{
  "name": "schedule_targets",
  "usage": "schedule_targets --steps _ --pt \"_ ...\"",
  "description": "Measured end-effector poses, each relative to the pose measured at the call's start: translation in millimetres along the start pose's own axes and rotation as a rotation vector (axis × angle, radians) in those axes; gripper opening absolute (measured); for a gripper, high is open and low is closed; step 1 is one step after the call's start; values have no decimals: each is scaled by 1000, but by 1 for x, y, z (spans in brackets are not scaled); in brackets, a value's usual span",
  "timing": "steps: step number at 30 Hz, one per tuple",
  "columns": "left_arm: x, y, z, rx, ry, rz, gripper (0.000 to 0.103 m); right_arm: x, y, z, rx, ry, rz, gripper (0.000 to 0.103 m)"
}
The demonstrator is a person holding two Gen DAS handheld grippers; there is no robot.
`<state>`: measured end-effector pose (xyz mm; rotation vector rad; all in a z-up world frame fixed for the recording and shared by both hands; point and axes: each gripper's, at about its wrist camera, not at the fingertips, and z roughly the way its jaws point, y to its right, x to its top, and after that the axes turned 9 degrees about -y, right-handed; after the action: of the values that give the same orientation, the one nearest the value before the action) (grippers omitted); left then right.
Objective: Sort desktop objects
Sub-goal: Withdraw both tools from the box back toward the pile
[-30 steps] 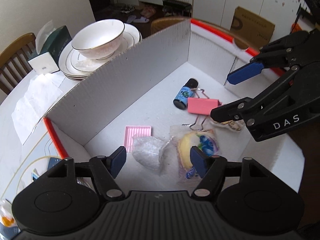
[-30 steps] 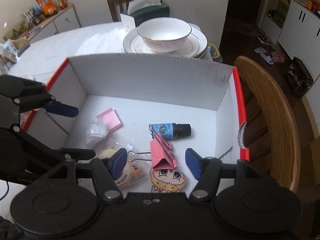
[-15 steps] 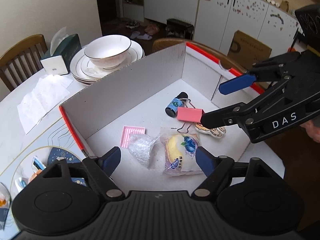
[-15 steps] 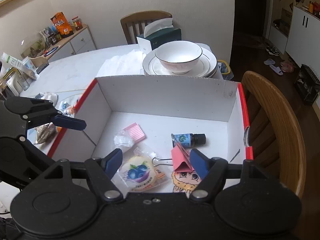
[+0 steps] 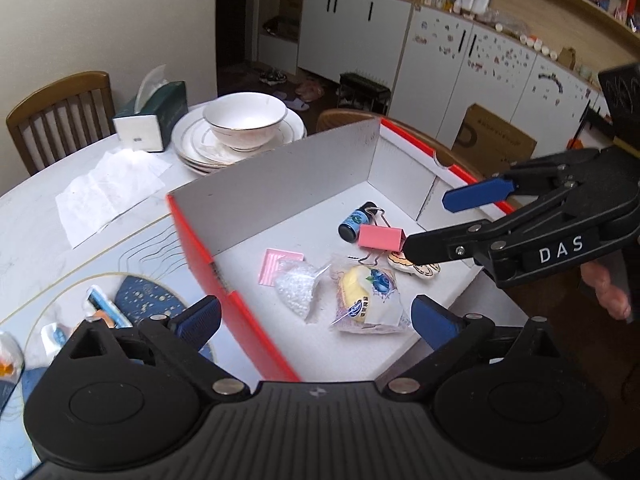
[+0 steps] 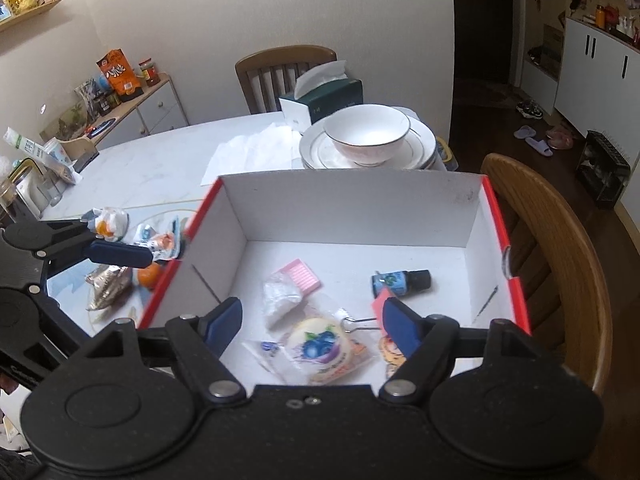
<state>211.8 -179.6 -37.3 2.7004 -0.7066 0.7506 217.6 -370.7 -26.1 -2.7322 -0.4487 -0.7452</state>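
A red-edged white cardboard box (image 5: 296,184) (image 6: 352,208) holds a small dark bottle (image 5: 354,222) (image 6: 400,280), a pink binder clip (image 5: 380,238), a pink ridged pad (image 5: 276,264) (image 6: 302,276), a clear bag of white beads (image 5: 296,292) (image 6: 280,298), a blueberry snack packet (image 5: 368,296) (image 6: 320,344) and a cartoon sticker (image 5: 416,266). My left gripper (image 5: 316,318) is open and empty, raised above the box's near left edge. My right gripper (image 6: 312,320) is open and empty above the box's near side; it also shows at the right of the left wrist view (image 5: 448,216).
A bowl on stacked plates (image 5: 240,124) (image 6: 366,136), a green tissue box (image 5: 154,116) and paper sheets (image 5: 108,188) lie behind the box. Wrapped snacks and an orange (image 6: 148,276) sit on a placemat left of the box. A wooden chair (image 6: 560,248) stands at the right.
Both grippers have risen and pulled back from the box, so more of the table and room shows. The objects in the box have not moved.
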Motion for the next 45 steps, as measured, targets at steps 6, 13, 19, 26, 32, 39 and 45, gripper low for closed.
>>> schedule_targets --steps 6,13,19,26,32,39,45 --pt "-20 -21 -27 -16 50 -21 102 -2 -30 -3 -3 21 26 78" --pt "-43 -48 -49 -25 73 -41 102 -4 -70 0 -3 22 33 79" --pt "-64 -73 -64 -9 88 -43 102 -1 -107 4 1 34 25 79" --pt "-87 -113 -85 57 124 -66 102 6 -152 14 25 37 -1 79" --pt "-104 -151 -101 117 143 -68 102 15 -191 24 53 39 -53 79" --pt "-119 -196 -107 167 143 -102 102 20 -222 50 32 14 -78 79" --pt "-128 -226 -100 237 136 -110 102 26 -233 74 -16 -5 -79 79"
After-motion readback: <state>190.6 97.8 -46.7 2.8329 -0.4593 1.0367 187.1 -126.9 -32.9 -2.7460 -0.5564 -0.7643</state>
